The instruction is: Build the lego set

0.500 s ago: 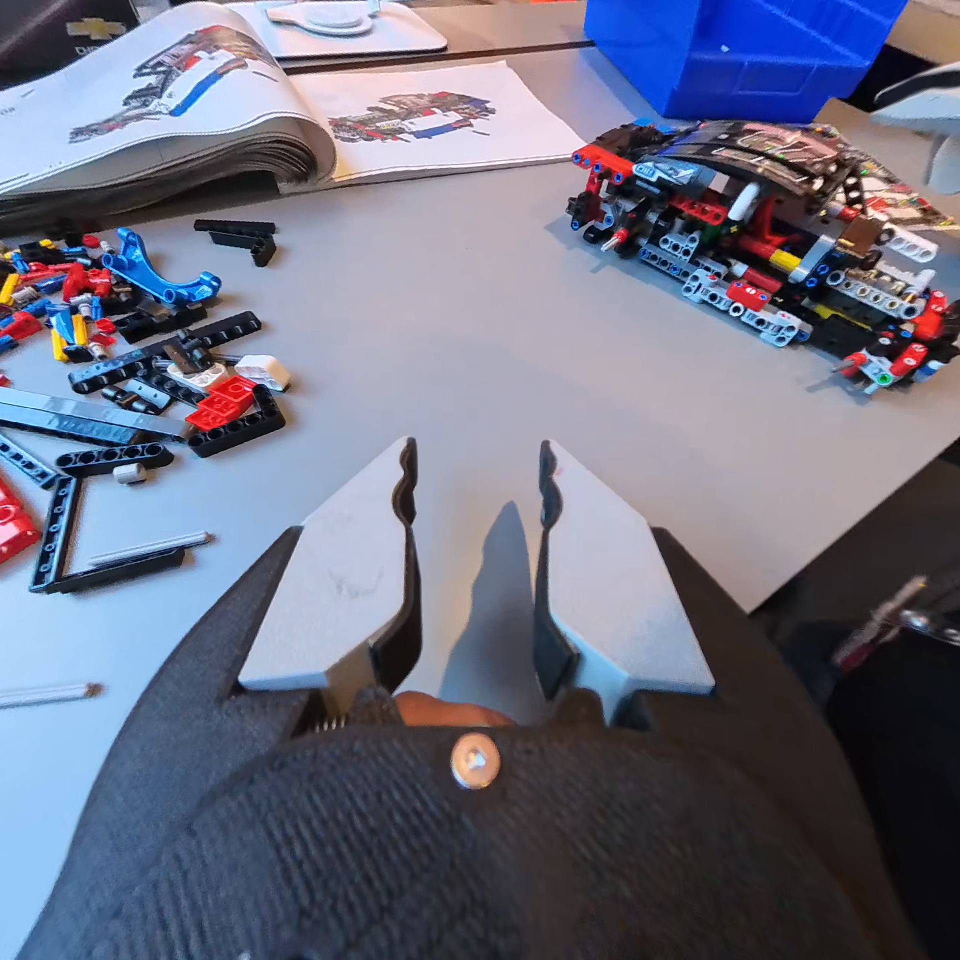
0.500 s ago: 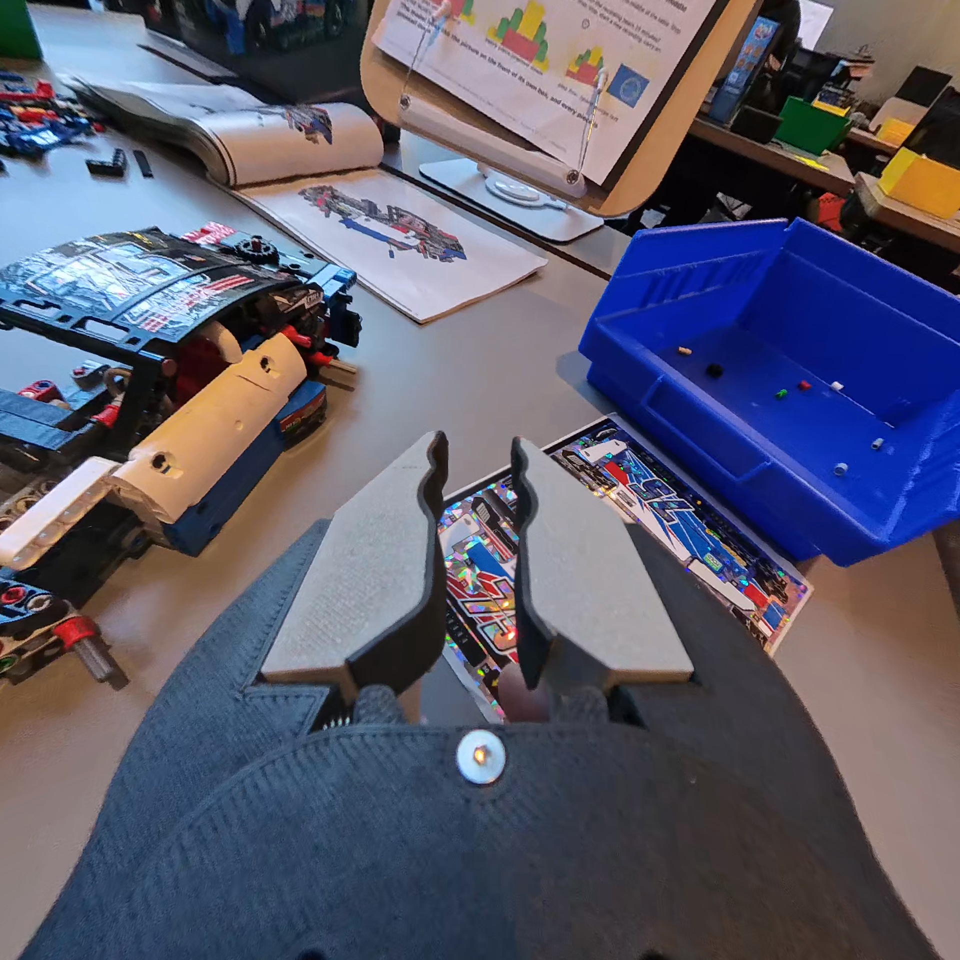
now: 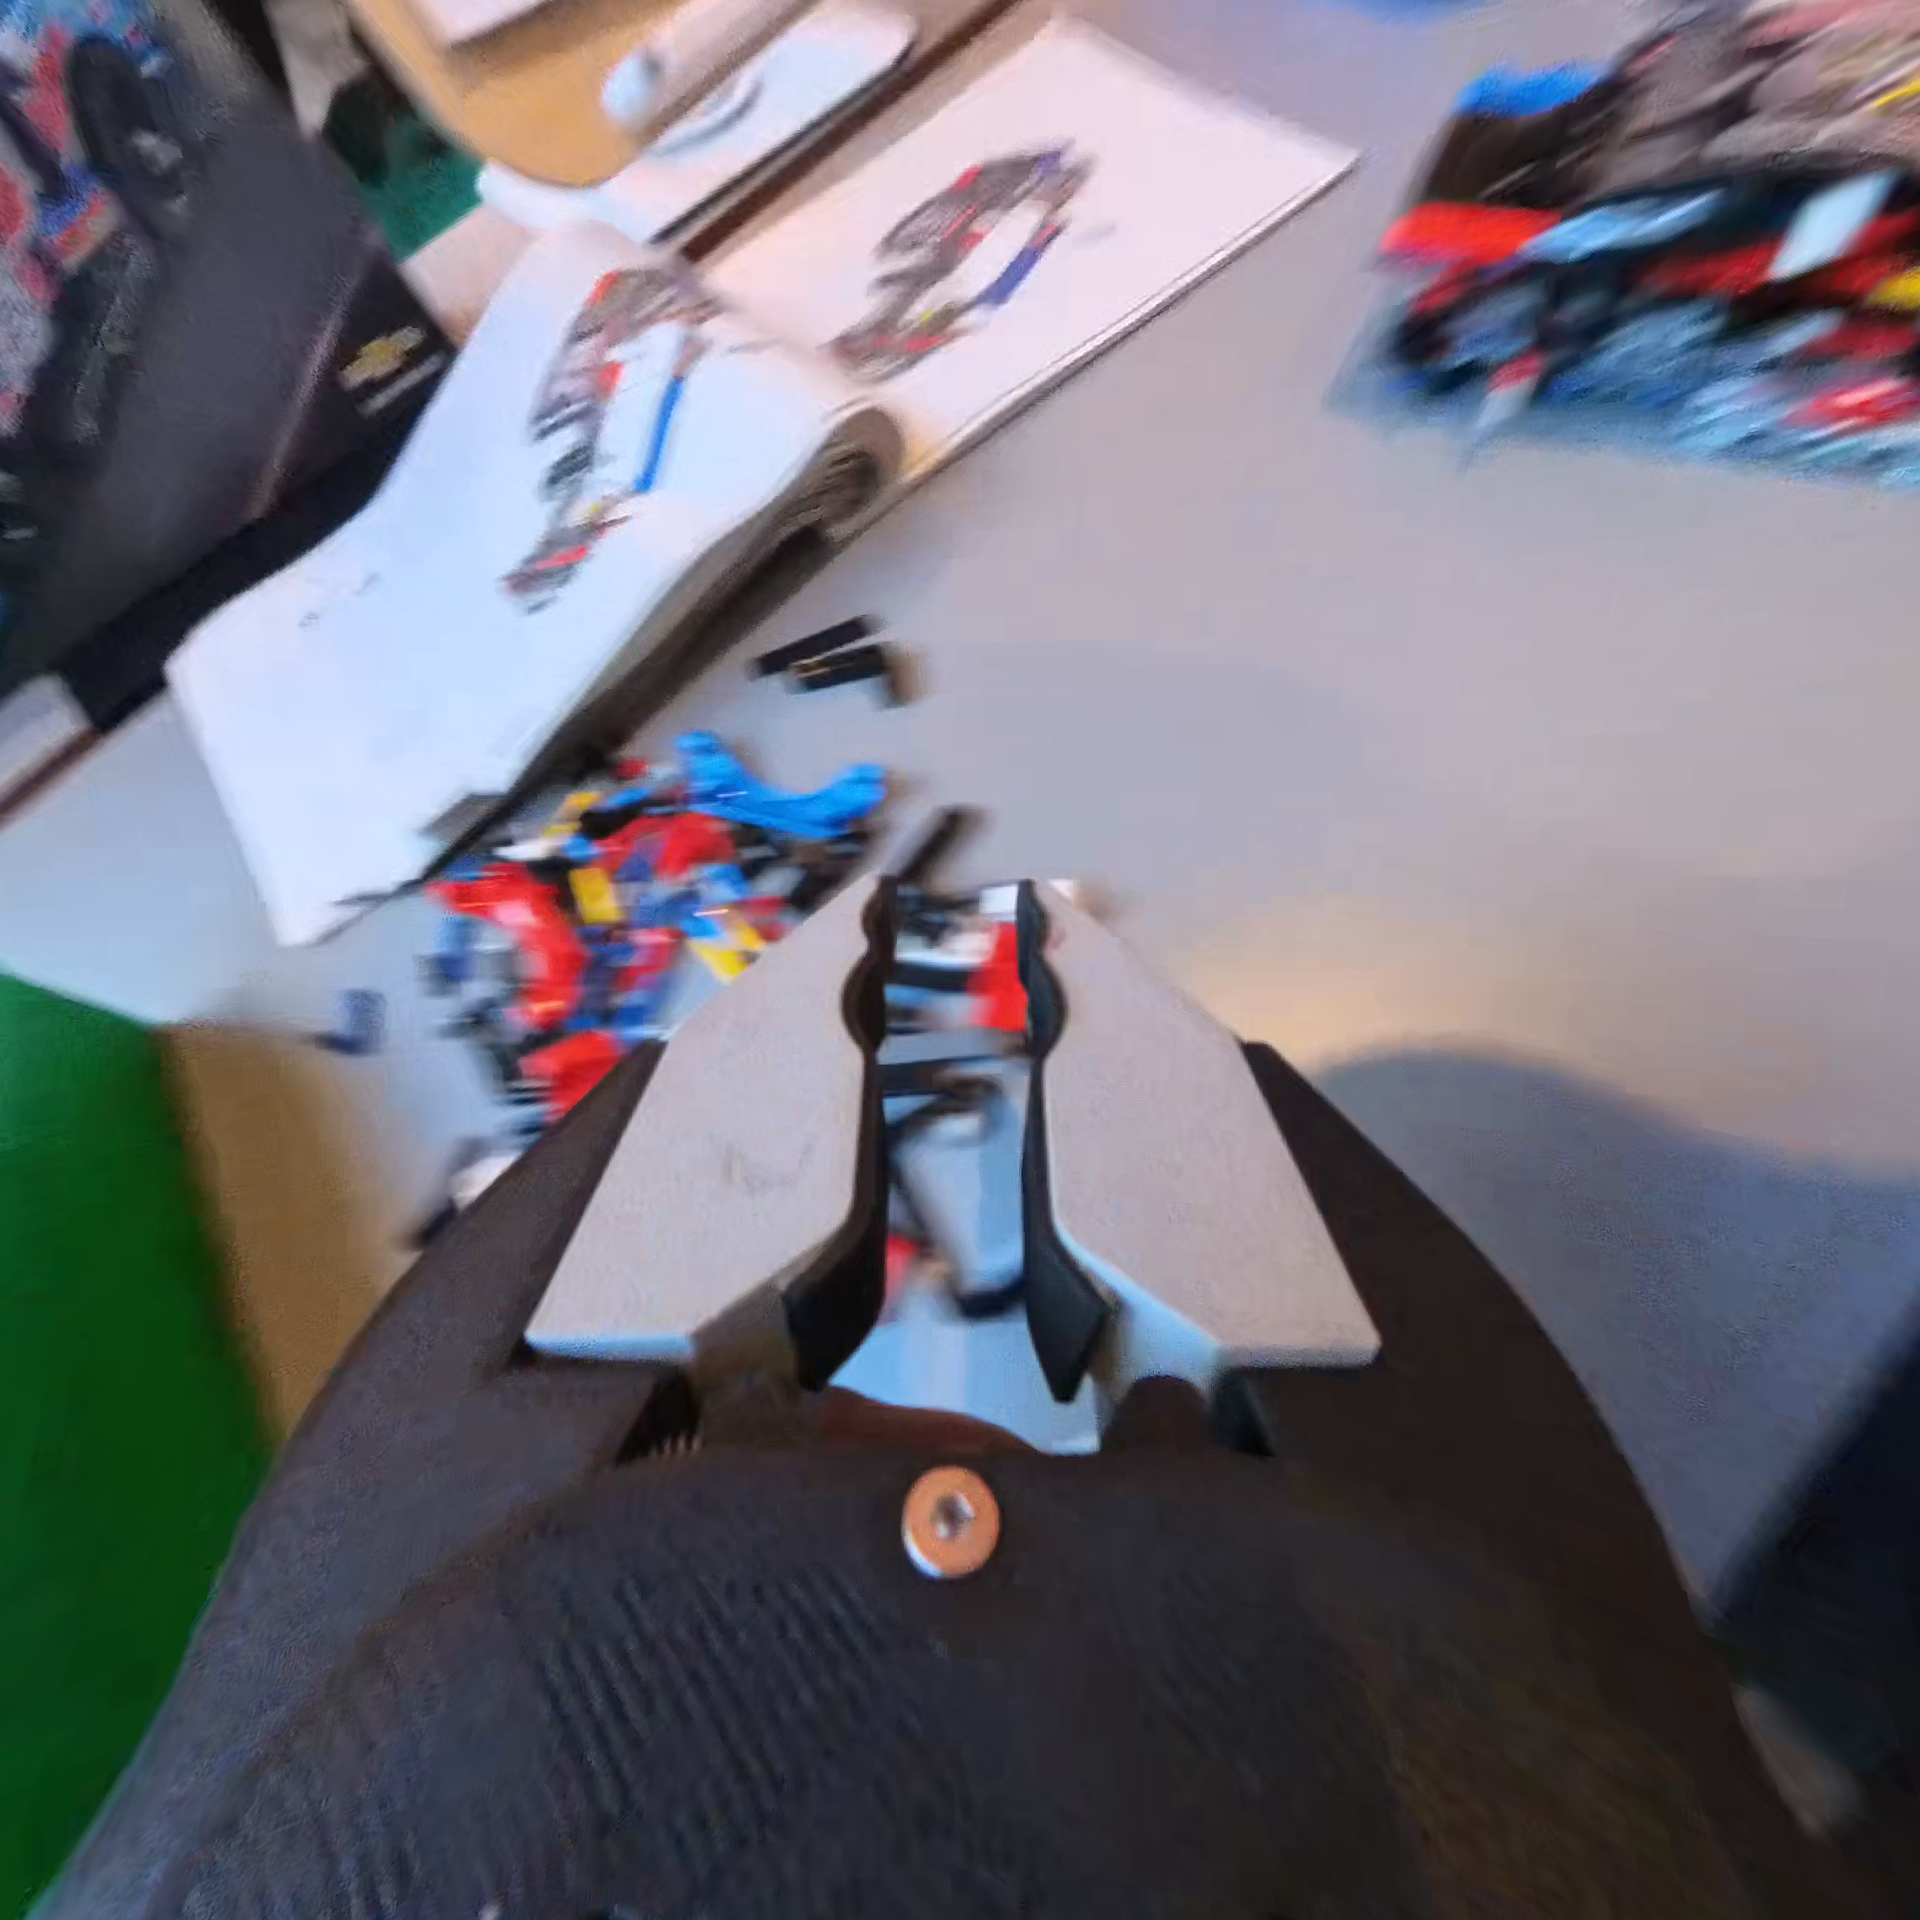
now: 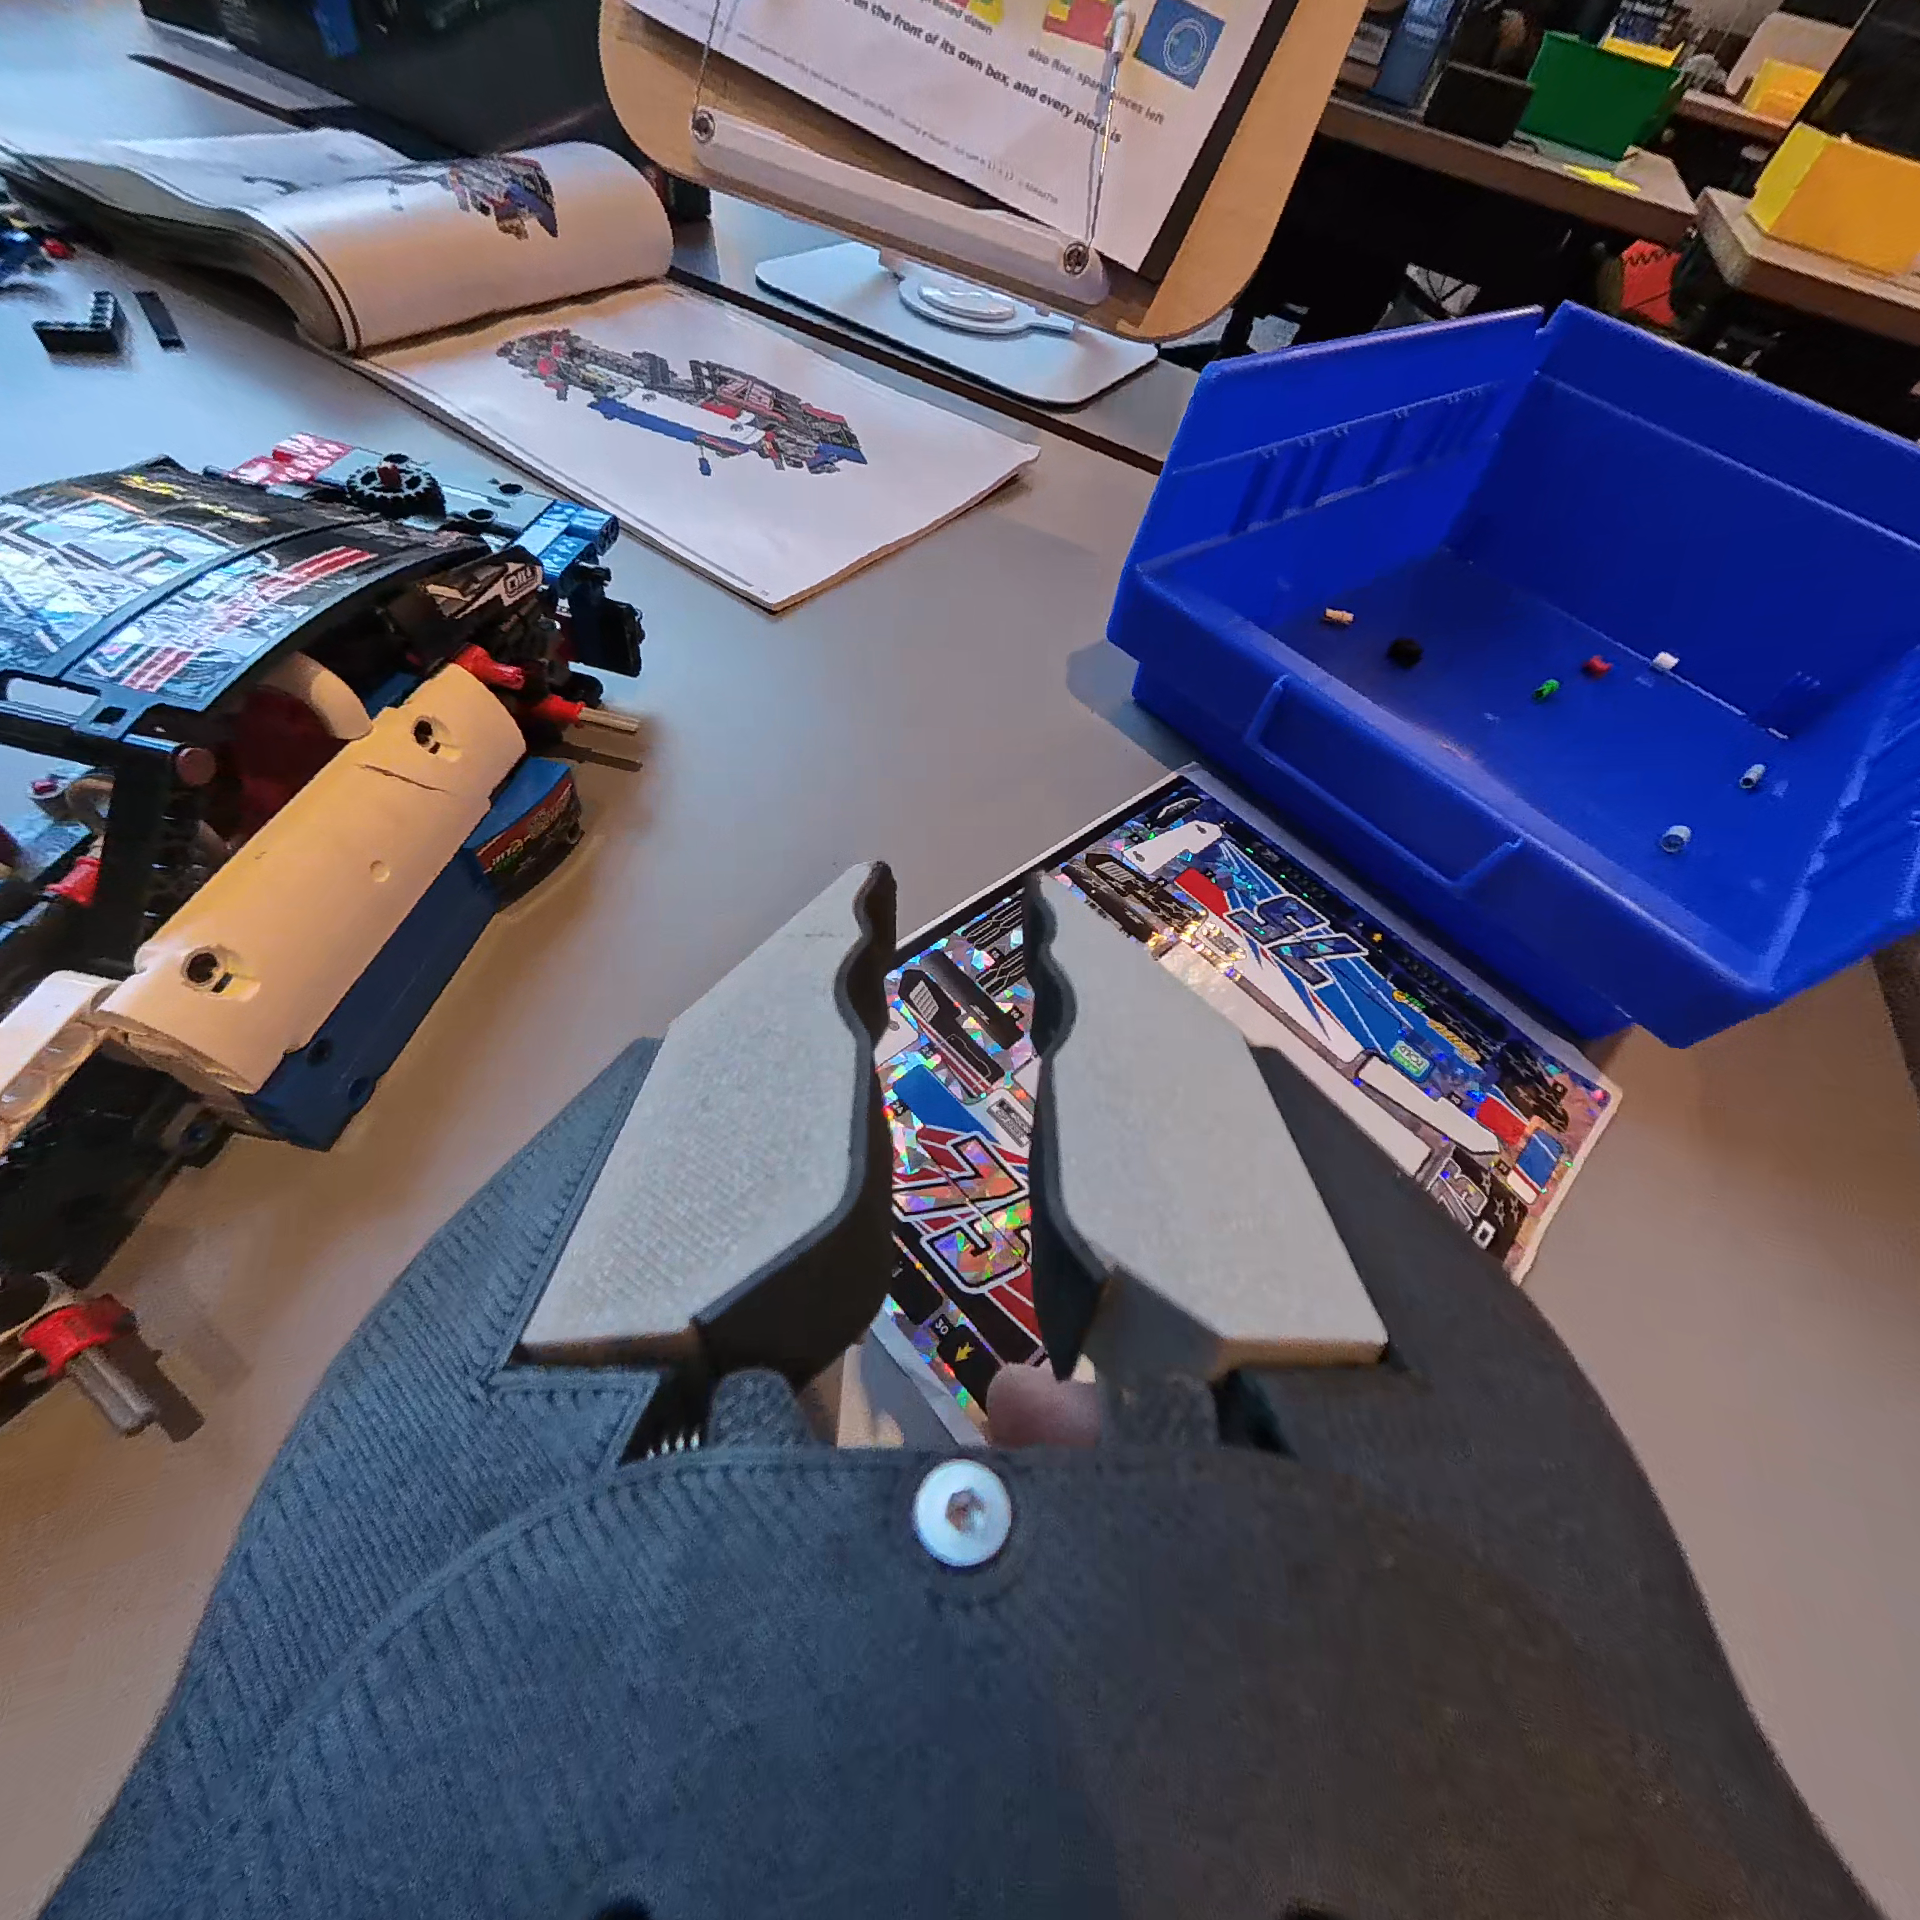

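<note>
The half-built lego car (image 4: 260, 790) sits at the frame's left, stickers on its roof. Lower centre, the right gripper (image 4: 961, 914), jaws parted, hovers over a glittery sticker sheet (image 4: 1351, 997). The left gripper (image 3: 956, 914), also spread and empty, points at blurred loose pieces (image 3: 644, 914).

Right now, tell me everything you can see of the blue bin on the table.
The blue bin is an open-topped storage bin of moulded plastic, with ribbed side walls and a low front lip. It stands upright on the grey table, past the right hand-held gripper. It is nearly empty: a few tiny loose pieces lie scattered on its floor. Its front edge overlaps a corner of the glittery sticker sheet.
</note>
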